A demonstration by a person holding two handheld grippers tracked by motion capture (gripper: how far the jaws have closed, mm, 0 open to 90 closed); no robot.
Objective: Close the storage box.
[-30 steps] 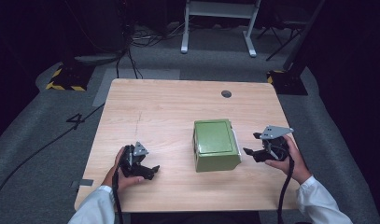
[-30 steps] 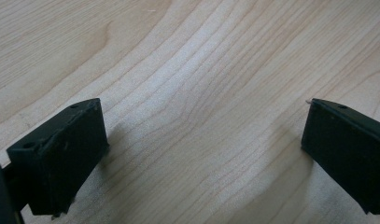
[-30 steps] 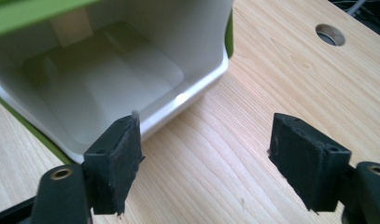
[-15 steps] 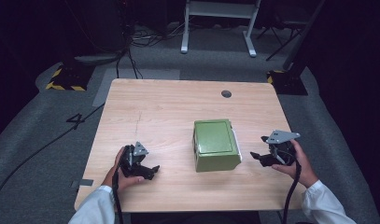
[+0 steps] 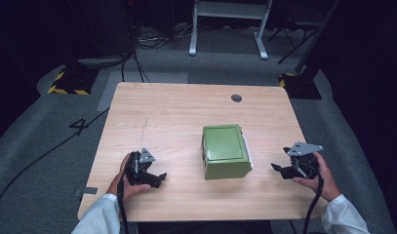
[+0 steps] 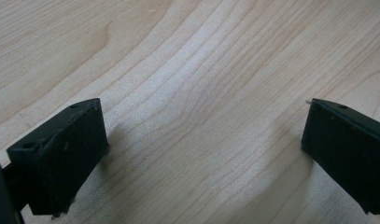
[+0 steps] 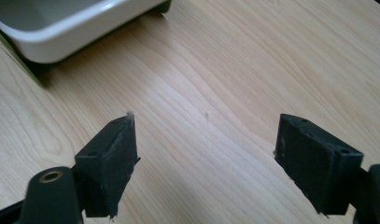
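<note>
— Two pairs of jaws, both spread wide with nothing between them but bare wood. In the left gripper view the black jaws stand far apart over plain grain; the right gripper view shows the same gap.

— And the grippers themselves?

— The left gripper (image 5: 154, 178) lies low at the near left of the tabletop (image 5: 176, 112), held in the person's left hand (image 5: 122, 181), its jaws pointing toward the middle. The right gripper (image 5: 280, 170) sits near the right edge in the right hand (image 5: 319, 176), grey plate on top, jaws pointing left.

— Where is the box?

— The green box (image 5: 225, 151) stands between them, a little right of centre, apart from both grippers and nearer the right one. A white rim runs along its right side. In the right gripper view that white edge (image 7: 71, 28) with green beneath it shows at the top left, beyond the jaws.

— Anything else?

— A small round hole (image 5: 236, 98) near the far edge of the tabletop. On the grey floor, a black-and-yellow striped base (image 5: 69, 83) and a white frame (image 5: 230, 24).
</note>
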